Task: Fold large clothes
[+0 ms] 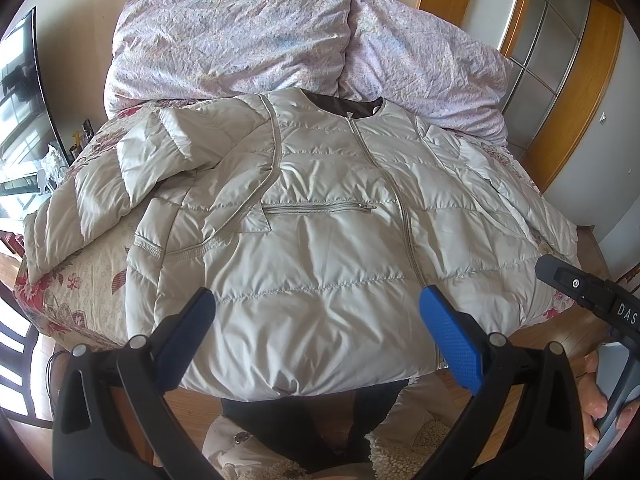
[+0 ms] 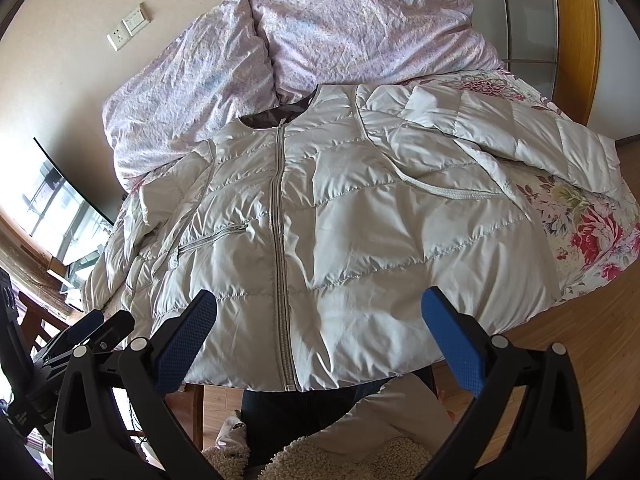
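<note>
A pale beige quilted jacket [image 1: 320,216] lies face up and zipped on the bed, collar toward the far side; it also shows in the right wrist view [image 2: 340,240]. Its left sleeve [image 1: 100,184] is bent over at the bed's left side. Its right sleeve [image 2: 520,128] stretches toward the bed's right edge. My left gripper [image 1: 318,320] is open and empty above the jacket's hem. My right gripper [image 2: 320,320] is open and empty above the hem near the zipper [image 2: 280,280]. The right gripper's body shows at the right of the left wrist view [image 1: 592,292].
A crumpled lilac duvet [image 1: 280,36] is piled at the bed's far end. The floral bedspread [image 2: 588,232] shows beside the jacket. A TV screen [image 1: 20,100] stands at left. Wooden floor [image 2: 580,340] and a sliding door [image 1: 552,40] are at right. My legs and slippers are below.
</note>
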Demonstrator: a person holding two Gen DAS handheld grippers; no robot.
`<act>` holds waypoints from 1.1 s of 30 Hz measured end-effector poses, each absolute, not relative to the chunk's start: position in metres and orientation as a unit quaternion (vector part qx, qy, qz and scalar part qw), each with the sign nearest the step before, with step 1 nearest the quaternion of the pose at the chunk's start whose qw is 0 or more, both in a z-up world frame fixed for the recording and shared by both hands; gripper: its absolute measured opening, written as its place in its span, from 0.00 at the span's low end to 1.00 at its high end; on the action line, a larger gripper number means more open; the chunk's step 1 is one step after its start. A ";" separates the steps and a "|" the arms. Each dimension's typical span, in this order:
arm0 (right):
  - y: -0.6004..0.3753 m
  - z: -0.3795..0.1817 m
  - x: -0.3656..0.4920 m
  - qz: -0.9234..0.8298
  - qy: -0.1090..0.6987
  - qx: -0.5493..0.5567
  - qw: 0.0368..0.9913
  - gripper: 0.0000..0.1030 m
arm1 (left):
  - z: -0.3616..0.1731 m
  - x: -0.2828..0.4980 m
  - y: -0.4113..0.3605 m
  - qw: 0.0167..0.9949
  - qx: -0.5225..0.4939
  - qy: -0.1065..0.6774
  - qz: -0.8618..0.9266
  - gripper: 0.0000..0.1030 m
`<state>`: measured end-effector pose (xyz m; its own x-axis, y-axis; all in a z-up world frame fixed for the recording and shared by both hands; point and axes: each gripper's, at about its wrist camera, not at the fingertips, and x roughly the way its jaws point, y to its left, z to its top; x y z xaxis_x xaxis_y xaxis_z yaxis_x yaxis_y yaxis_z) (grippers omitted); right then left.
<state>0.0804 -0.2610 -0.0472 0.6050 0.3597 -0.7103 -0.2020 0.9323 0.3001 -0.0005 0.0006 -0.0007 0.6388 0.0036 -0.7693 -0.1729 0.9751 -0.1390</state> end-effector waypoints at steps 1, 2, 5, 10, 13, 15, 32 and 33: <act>-0.261 -0.047 0.081 0.158 0.415 0.095 0.891 0.99 | -0.001 0.000 0.001 0.900 -0.100 0.422 0.049 0.98; -0.261 -0.047 0.081 0.158 0.415 0.095 0.891 0.99 | -0.001 0.000 0.001 0.900 -0.100 0.422 0.049 0.98; -0.262 -0.047 0.080 0.158 0.416 0.095 0.891 0.99 | -0.002 0.000 0.002 0.900 -0.100 0.422 0.049 0.98; -0.262 -0.047 0.080 0.158 0.416 0.095 0.891 0.99 | -0.002 0.000 0.002 0.899 -0.100 0.423 0.049 0.98; -0.262 -0.048 0.081 0.158 0.416 0.095 0.891 0.99 | -0.003 0.000 0.001 0.900 -0.100 0.422 0.049 0.98; -0.262 -0.047 0.081 0.158 0.416 0.096 0.890 0.99 | -0.003 0.000 0.001 0.899 -0.100 0.422 0.050 0.98; -0.262 -0.048 0.082 0.158 0.417 0.098 0.890 0.99 | -0.004 0.000 0.000 0.899 -0.100 0.423 0.050 0.98; -0.262 -0.048 0.082 0.158 0.417 0.098 0.890 0.99 | -0.004 0.000 0.000 0.899 -0.100 0.423 0.050 0.98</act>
<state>0.0822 -0.2623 -0.0483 0.6023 0.3624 -0.7113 -0.1993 0.9311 0.3056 0.0003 0.0004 -0.0043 0.6366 0.0045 -0.7712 -0.1745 0.9749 -0.1383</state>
